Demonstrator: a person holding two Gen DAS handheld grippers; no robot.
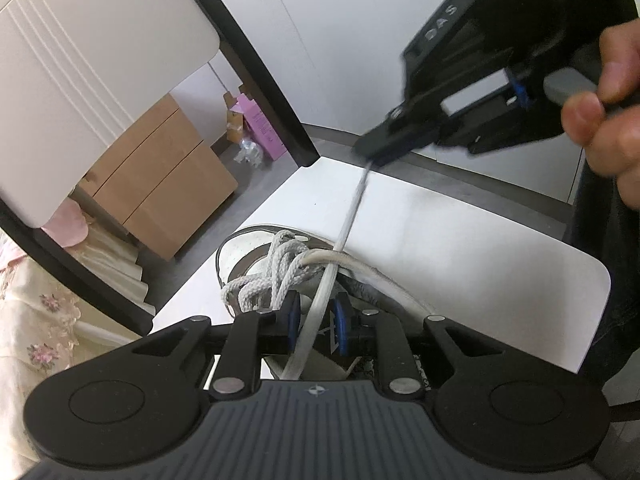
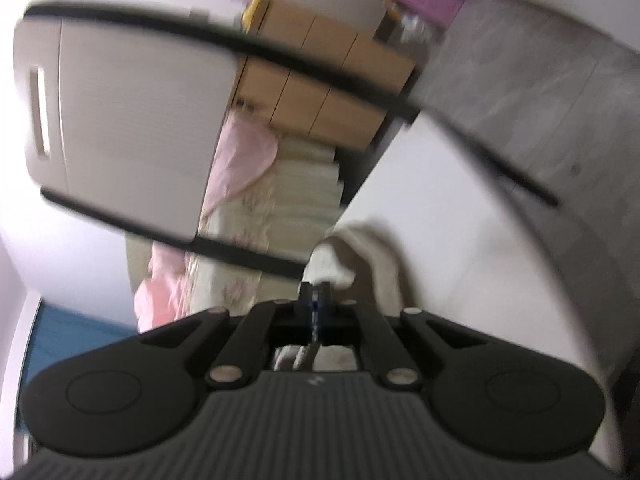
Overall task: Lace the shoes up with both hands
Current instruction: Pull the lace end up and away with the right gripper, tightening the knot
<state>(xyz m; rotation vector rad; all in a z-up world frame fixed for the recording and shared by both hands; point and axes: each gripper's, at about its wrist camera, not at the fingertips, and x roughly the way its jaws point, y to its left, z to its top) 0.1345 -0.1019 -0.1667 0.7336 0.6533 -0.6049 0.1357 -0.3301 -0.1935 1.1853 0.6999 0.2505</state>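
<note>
A white shoe lies on the white table just beyond my left gripper. A bunch of braided white lace sits over its opening. My left gripper is open, with a flat white lace strand passing between its fingers without being pinched. That strand runs taut up to my right gripper, which is shut on its end above the table. In the blurred right wrist view my right gripper is shut, the lace trailing below it, and the shoe lies beyond.
A white chair back with a black frame stands to the left. Beyond the table edge are wooden drawers, a pink box on the grey floor, and floral fabric at lower left. A person's hand holds the right gripper.
</note>
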